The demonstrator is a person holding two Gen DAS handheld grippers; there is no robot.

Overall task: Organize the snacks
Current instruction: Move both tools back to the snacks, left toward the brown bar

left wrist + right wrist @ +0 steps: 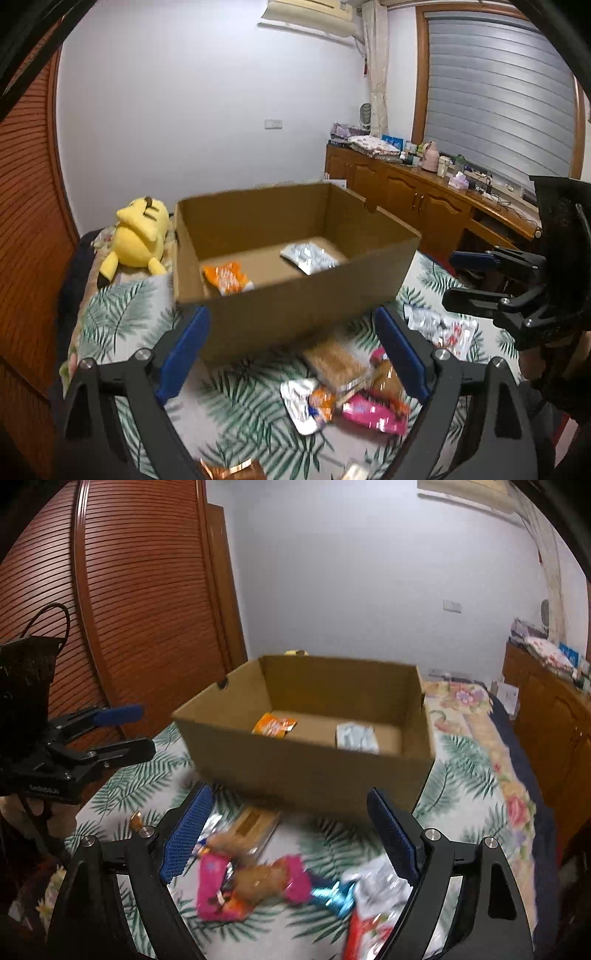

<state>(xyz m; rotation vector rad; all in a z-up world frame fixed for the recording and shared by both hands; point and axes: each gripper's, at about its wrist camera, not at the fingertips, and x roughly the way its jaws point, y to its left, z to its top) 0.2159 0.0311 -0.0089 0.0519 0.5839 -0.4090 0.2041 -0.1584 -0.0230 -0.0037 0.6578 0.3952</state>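
Observation:
An open cardboard box (306, 302) (295, 771) stands on a leaf-print bed cover. Inside it lie an orange snack packet (227, 277) (274, 724) and a silver packet (308, 257) (356, 736). Several loose snack packets lie in front of the box: a pink one (373, 410) (218, 886), a tan cracker pack (338, 363) and a silver-red one (373, 904). My left gripper (291, 350) is open and empty above the pile; it also shows in the right wrist view (131, 731). My right gripper (288, 834) is open and empty above the pile; it also shows in the left wrist view (461, 277).
A yellow plush toy (138, 236) lies left of the box. A wooden sideboard (424, 199) with clutter runs along the right wall under a shuttered window. A slatted wooden wardrobe (129, 602) stands to the left. The bed's edge drops off at the right (535, 812).

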